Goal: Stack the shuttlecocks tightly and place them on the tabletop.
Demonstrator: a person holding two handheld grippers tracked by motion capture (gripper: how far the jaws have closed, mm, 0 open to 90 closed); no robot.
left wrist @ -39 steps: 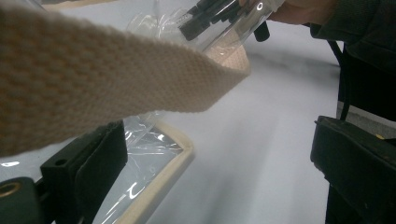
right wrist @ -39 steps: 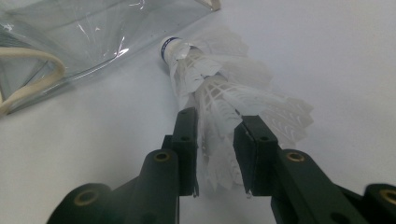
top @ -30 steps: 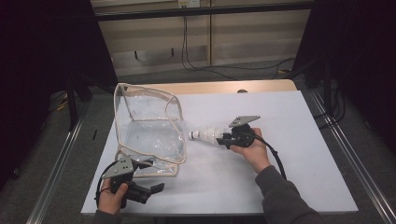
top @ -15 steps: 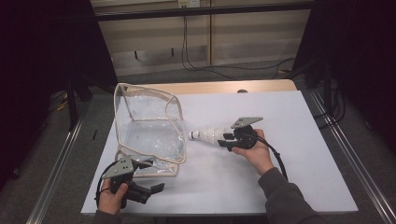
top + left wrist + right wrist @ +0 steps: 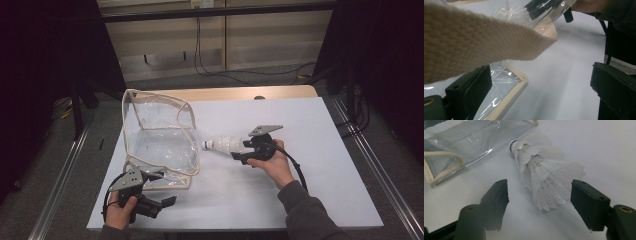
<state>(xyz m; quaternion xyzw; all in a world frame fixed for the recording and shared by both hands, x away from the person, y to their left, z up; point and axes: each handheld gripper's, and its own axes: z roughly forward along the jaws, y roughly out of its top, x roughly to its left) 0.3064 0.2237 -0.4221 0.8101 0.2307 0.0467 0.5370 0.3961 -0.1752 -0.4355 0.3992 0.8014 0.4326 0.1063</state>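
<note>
Black fingers (image 5: 496,200) of the right gripper (image 5: 540,202) stand wide apart in the right gripper view, and they have just been opening. Between them lie white shuttlecocks (image 5: 544,177), pushed one into the other in a short stack. The fingers do not touch the feathers, so nothing is held. The stack lies on the white table (image 5: 599,150) with its round cork tip pointing away from the gripper, toward the clear plastic bag (image 5: 461,140). The tip is just beside the bag's open edge, which has a cream cloth trim.

From the high view, the right gripper (image 5: 239,151) sits in the person's right hand near the middle of the table (image 5: 310,190). The shuttlecocks (image 5: 222,145) lie flat, with the tip near the bag (image 5: 160,135) and the feather end at the gripper's jaws. The bag stands open at the left part of the table, with its mouth toward the stack. The left gripper (image 5: 159,190) is in the left hand at the near left edge of the table, at the bag's near bottom corner. Whether it grips the bag I cannot tell from up here.

Next, the left gripper view. A wide cream cloth strap (image 5: 474,42) of the bag (image 5: 506,82) hangs very close to the camera, blurry and big. Two black fingers (image 5: 476,87) of the left gripper stand well apart, one on each side. Clear plastic with its cream trim lies beside the left finger. The pads do not press on anything that I can see. Far off at the top, the other hand shows dimly through the plastic.
</note>
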